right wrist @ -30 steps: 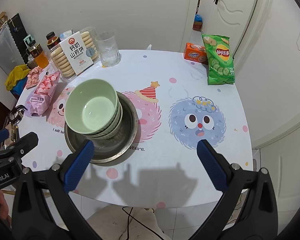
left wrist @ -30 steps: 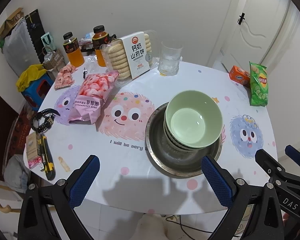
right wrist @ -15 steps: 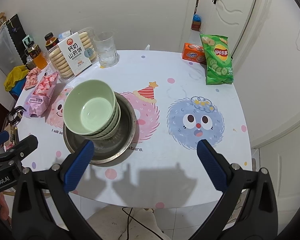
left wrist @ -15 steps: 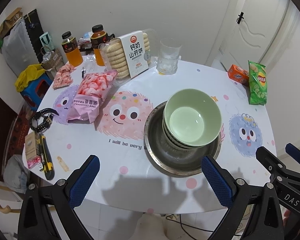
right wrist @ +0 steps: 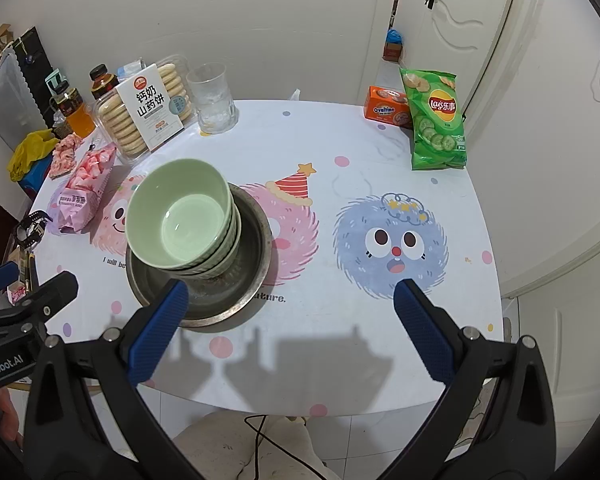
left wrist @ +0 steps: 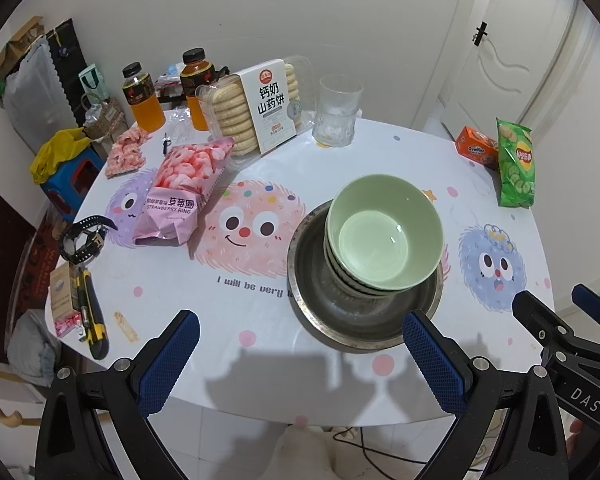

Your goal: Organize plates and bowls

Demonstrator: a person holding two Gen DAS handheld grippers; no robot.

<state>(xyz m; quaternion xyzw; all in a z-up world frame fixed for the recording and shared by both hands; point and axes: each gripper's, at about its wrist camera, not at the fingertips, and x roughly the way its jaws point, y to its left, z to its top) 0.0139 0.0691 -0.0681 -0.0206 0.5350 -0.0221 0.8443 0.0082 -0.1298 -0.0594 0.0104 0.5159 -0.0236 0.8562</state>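
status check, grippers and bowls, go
Left gripper open, empty. Right gripper open, empty. Green bowls stacked in metal basin. Nothing between grippers and stack.

both wrist views above table (left wrist: 260, 320), sharing bowls (right wrist: 180, 224)

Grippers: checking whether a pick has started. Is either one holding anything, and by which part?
Nothing is held: left gripper and right gripper are both open.

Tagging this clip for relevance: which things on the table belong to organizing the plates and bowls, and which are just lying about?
Belongs to the job:
- stack of pale green ceramic bowls
- round metal plate under them

Just lying about:
- pink strawberry ring snack bag
- clear plastic tray of biscuits
- clear drinking glass
- green chip bag
- orange Ovaltine box
- two orange juice bottles
- yellow utility knife
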